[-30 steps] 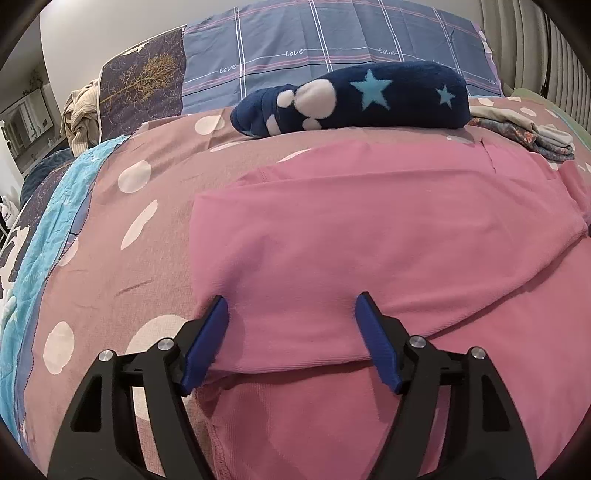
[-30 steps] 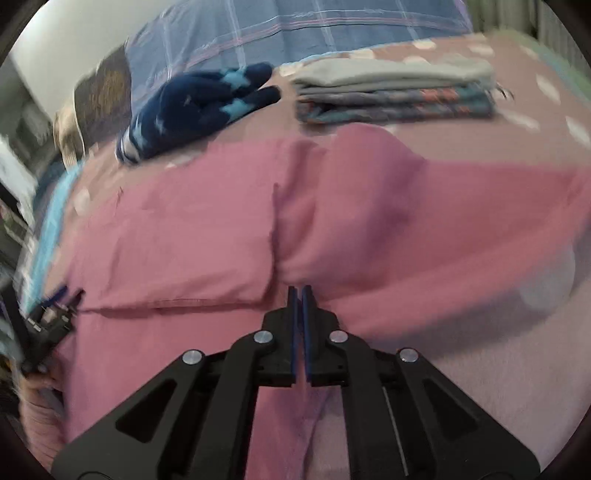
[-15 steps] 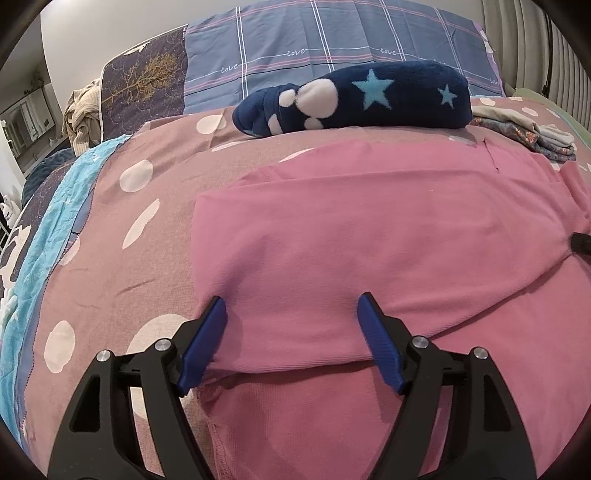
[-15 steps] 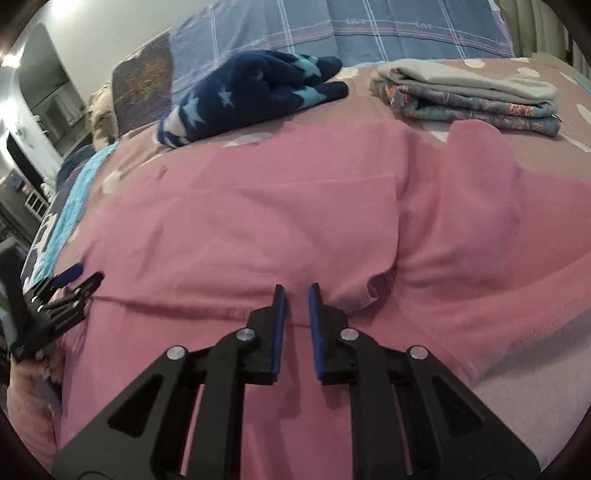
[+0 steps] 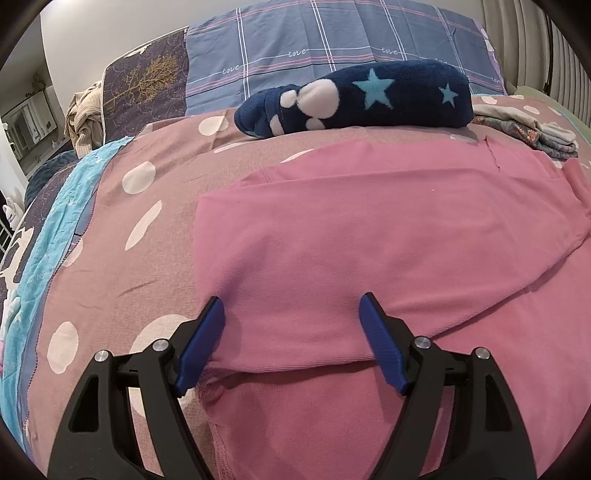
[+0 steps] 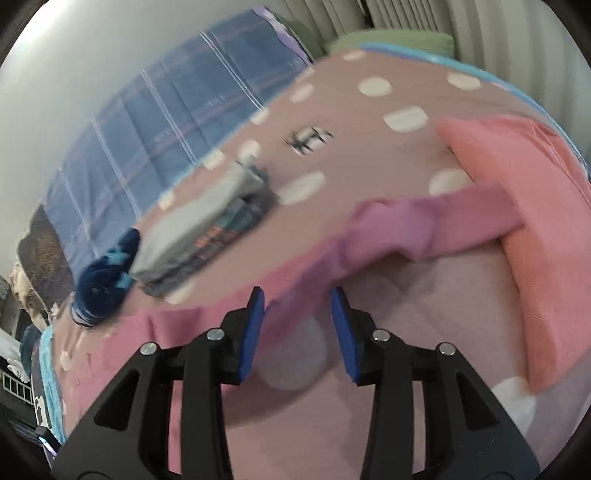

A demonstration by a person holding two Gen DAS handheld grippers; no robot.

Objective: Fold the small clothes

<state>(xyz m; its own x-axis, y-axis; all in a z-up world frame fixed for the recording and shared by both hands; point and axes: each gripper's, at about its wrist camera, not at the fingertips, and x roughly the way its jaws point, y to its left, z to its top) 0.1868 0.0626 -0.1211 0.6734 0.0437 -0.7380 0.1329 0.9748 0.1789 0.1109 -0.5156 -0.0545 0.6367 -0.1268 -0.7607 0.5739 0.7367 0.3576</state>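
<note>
Holding your left gripper [image 5: 291, 332] spread wide at lower centre, blue pads [image 5: 201, 345] astride folded edge of pink garment [image 5: 369, 236] filling mid-frame; your right gripper [image 6: 297, 332] also parted, blurred pink sleeve [image 6: 424, 225] between tips; navy star fleece [image 5: 369, 99] upper centre; folded pile [image 6: 207, 236] centre left on dotted bedspread [image 5: 122, 229].

Polka-dot bedspread [image 5: 122, 236], dusty pink with white spots, covers the bed. Blue plaid pillow [image 5: 332, 48] against the wall, dark tree-print pillow [image 5: 147, 85] beside it. Navy star-patterned fleece [image 5: 369, 99] lies bundled near the pillows. Turquoise blanket [image 5: 55, 236] along the bed's edge. Beige curtain [image 6: 498, 33] behind.
</note>
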